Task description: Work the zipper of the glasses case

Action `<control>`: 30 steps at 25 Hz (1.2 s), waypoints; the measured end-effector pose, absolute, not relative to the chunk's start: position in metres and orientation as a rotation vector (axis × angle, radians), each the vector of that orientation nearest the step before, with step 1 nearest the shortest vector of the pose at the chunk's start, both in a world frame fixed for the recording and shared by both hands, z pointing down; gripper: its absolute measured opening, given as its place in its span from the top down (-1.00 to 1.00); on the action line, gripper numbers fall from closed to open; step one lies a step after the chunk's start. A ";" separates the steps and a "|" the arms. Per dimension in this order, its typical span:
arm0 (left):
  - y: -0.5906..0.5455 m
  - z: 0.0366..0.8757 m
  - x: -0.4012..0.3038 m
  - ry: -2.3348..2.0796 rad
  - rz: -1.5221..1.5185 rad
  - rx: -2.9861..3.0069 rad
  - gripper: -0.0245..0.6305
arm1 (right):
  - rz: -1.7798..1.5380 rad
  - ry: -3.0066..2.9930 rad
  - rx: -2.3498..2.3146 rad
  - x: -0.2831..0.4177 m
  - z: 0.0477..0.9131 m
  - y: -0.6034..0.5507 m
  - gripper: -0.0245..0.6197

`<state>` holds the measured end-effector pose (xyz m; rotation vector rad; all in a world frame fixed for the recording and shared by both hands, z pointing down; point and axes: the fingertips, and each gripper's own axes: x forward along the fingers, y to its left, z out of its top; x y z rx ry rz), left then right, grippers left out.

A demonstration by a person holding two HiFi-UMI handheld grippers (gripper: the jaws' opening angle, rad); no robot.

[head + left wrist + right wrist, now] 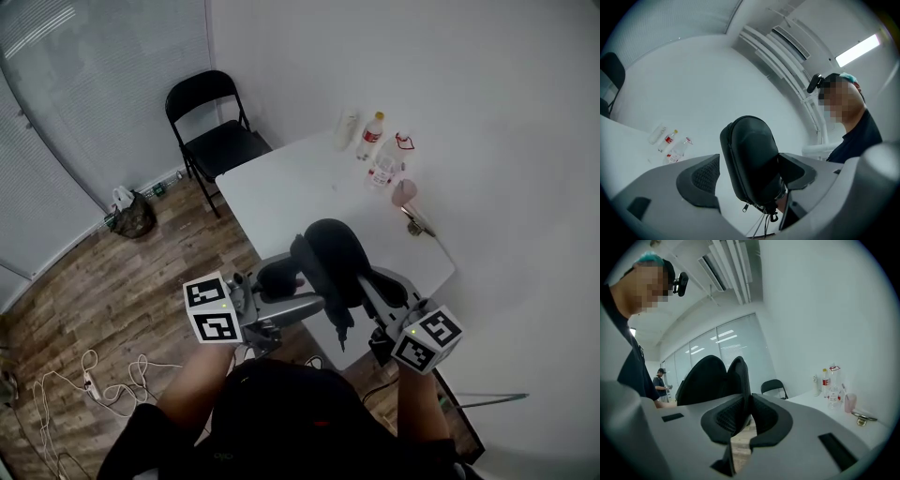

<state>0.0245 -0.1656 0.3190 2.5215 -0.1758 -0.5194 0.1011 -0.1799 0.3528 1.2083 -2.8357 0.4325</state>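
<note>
White-walled room, with the white bench (281, 187) lying below and beyond both tools. The right hand-held gripper (746, 414) is clamping tight on one thin edge of the black glasses case (752, 159), carrying it in the air clear of the bench. The left hand-held gripper (749, 172) is standing released with its jaws wide. The case is sitting between them, with a gap showing at one pad. The zipper pull (746, 208) is hanging at the case's lower end, just under those jaws.

Judging: the left is lining up on the pull. The next move is calling for a fine pinch on that small tab while the right is steadying the case.
</note>
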 end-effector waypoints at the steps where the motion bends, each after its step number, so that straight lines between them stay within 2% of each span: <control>1: -0.166 0.321 0.026 -0.175 -0.518 2.517 -0.25 | 0.431 -2.846 1.174 0.096 0.355 -0.178 0.77; 13: -0.162 0.312 0.018 -0.059 -0.678 2.456 -0.28 | 0.573 -2.954 0.781 0.044 0.371 -0.154 0.77; 18: -0.163 0.310 0.018 -0.034 -0.664 2.454 -0.25 | 0.649 -3.077 0.714 0.051 0.363 -0.152 0.76; 24: -0.173 0.308 0.014 0.011 -0.723 2.369 -0.09 | 0.840 -3.295 0.624 0.071 0.341 -0.154 0.63; 30: -0.171 0.305 0.017 -0.003 -0.701 2.400 -0.04 | 0.951 -3.343 0.674 0.088 0.343 -0.157 0.52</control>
